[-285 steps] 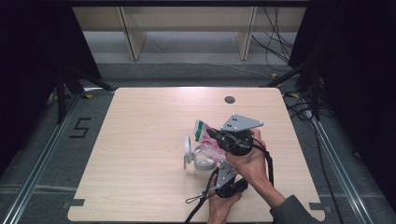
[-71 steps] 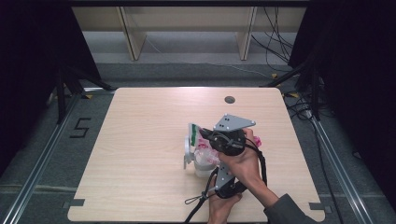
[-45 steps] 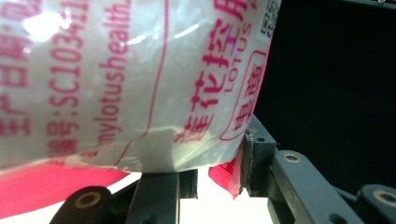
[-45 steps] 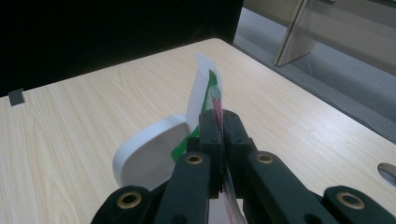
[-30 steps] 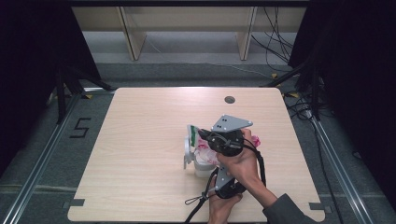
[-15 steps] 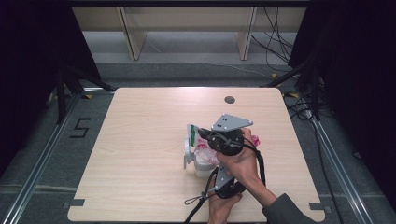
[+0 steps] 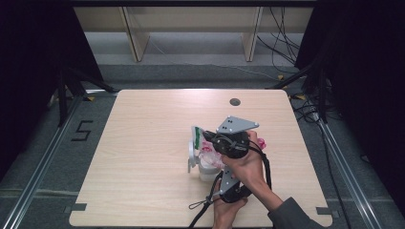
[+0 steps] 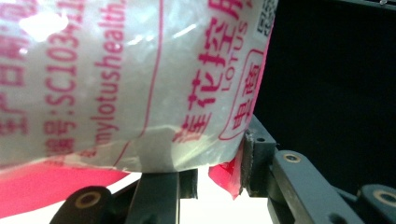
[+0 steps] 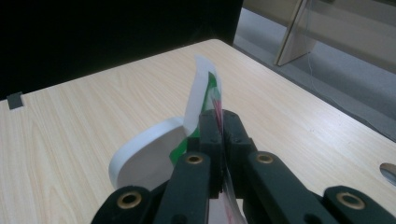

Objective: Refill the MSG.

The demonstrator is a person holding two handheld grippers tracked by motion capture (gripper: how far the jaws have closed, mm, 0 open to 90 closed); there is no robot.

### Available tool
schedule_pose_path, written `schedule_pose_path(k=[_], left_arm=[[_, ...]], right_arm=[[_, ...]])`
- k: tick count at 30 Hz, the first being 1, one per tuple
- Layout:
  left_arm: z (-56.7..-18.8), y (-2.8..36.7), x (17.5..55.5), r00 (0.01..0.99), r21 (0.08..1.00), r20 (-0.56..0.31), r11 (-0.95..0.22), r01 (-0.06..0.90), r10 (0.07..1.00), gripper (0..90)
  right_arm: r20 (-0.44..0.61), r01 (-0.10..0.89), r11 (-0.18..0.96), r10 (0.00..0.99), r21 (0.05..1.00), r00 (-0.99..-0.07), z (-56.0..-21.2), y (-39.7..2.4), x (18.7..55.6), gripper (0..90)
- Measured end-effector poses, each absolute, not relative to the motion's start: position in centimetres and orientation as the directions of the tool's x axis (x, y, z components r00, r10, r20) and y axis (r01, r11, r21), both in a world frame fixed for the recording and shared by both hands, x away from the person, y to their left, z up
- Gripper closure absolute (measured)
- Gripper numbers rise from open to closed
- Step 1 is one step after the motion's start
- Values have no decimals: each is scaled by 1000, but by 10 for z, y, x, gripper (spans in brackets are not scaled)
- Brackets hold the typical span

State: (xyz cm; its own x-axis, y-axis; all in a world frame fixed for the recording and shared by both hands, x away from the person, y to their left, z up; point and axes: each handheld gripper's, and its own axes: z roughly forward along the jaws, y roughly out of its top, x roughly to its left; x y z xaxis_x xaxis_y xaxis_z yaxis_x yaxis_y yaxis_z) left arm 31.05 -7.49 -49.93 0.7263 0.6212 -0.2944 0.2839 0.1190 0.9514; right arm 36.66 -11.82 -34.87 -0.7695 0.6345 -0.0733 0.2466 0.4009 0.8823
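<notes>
1. In the high view we see the work gathered right of centre, in the lower half of the wooden table (image 7: 143, 157), where both hands meet over a white container (image 7: 206, 168) with a flipped-up lid (image 7: 191, 153).

2. Our right gripper (image 9: 218, 122) is clenched on the top edge of a thin plastic packet (image 9: 201, 100), white with a green band; in the right gripper view the jaws meet flat on the film at the middle of the frame, with the container's round lid (image 9: 140, 161) just below and to the left.

3. Our left gripper (image 8: 210, 170) grasps the lower part of the same packet (image 8: 116, 84): in the left gripper view the printed white-and-red film covers the upper left of the frame and its bottom edge sits between the two jaws at the bottom centre.

4. We judge the step in hand to be opening or emptying the packet over the container, the bag stretched between the two grips. Whether the seal is already torn we cannot tell.

5. The next move, as we read it, calls for pulling the two grips apart or tilting the packet towards the container's mouth, keeping the film taut so it does not slip, and keeping the opening over the container.
</notes>
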Motion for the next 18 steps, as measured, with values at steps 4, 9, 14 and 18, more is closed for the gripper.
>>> schedule_pose_path(k=[4, 9, 14, 18], left_arm=[[-500, -75, 311, 730, 949, -306, 139, 282, 611, 713], [-498, -84, 310, 722, 923, -386, 254, 291, 575, 713], [-498, -75, 312, 733, 952, -299, 136, 275, 611, 714], [-499, -76, 311, 728, 954, -286, 111, 280, 623, 714]], right_arm=[[-78, 240, 411, 622, 879, -779, -348, -118, 367, 896], [-79, 232, 400, 625, 887, -776, -348, -118, 368, 897], [-73, 239, 398, 627, 886, -776, -347, -118, 368, 897], [-89, 229, 412, 624, 882, -777, -350, -117, 367, 896]])
